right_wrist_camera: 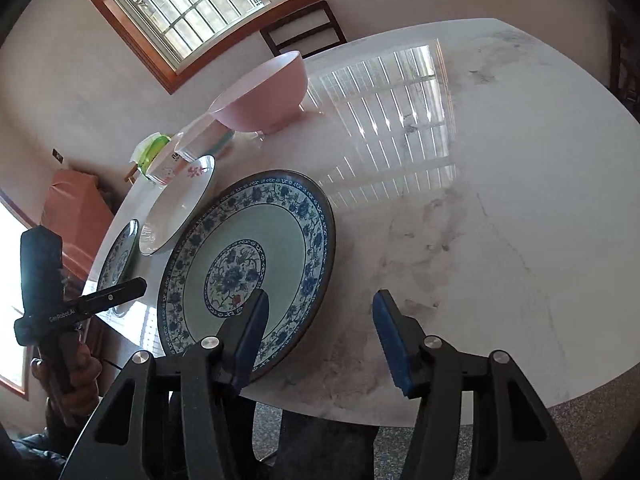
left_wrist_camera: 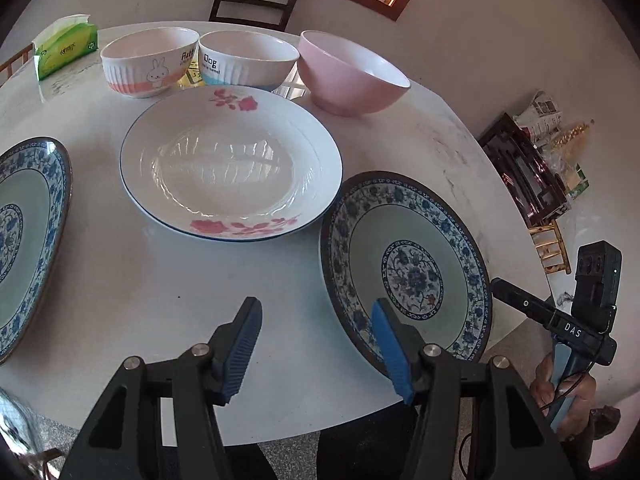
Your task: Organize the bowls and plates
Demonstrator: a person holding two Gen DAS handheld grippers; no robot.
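Note:
On the round white table [left_wrist_camera: 120, 280] lies a white plate with pink flowers [left_wrist_camera: 230, 168], with a blue-patterned plate [left_wrist_camera: 404, 268] to its right and another [left_wrist_camera: 28, 232] to its left. Behind them stand a rabbit bowl [left_wrist_camera: 148, 64], a "Dog" bowl [left_wrist_camera: 248, 60] and a pink bowl [left_wrist_camera: 352, 76]. My left gripper [left_wrist_camera: 316, 304] hovers open over the table's near edge, its right finger above the right plate's rim. In the right wrist view my right gripper [right_wrist_camera: 320, 300] is open and empty, its left finger over the near rim of that blue-patterned plate [right_wrist_camera: 248, 240]. The pink bowl [right_wrist_camera: 264, 96] stands beyond.
A green tissue pack [left_wrist_camera: 66, 46] sits at the table's far left. A dark chair [left_wrist_camera: 256, 0] stands behind the table under a window. Clutter and a small stool [left_wrist_camera: 552, 248] lie on the floor to the right. A hand [left_wrist_camera: 560, 388] grips the other tool's handle.

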